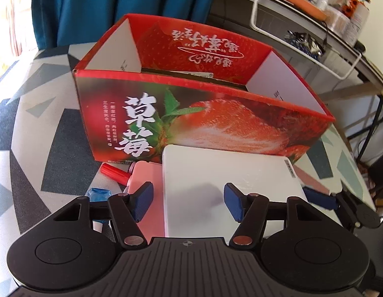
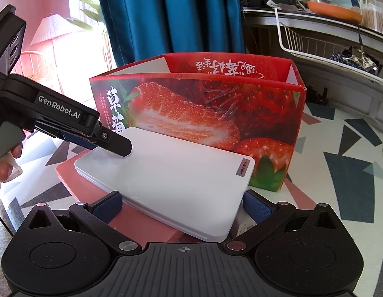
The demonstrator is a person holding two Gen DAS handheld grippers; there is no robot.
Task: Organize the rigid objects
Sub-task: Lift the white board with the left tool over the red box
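Observation:
A flat white case (image 1: pixel 228 173) (image 2: pixel 166 180) lies tilted on a pink flat box (image 1: pixel 144 173) (image 2: pixel 142 225), in front of an open strawberry carton (image 1: pixel 191 113) (image 2: pixel 203 113). My left gripper (image 1: pixel 189 200) (image 2: pixel 118 146) stands over the case's left edge. One pad is above the pink box, the other above the white lid, and neither presses on anything. My right gripper (image 2: pixel 182 205) holds the case across its near end, a blue pad against each side. One of its fingers (image 1: pixel 319 198) shows at the case's right edge.
A red cylinder (image 1: pixel 114 170) and a small clear blue object (image 1: pixel 100 194) lie left of the pink box. Something flat lies inside the carton. A hand (image 2: pixel 6 165) holds the left gripper. A white wire basket (image 2: pixel 315 47) and a cluttered shelf stand at the right; a teal curtain hangs behind.

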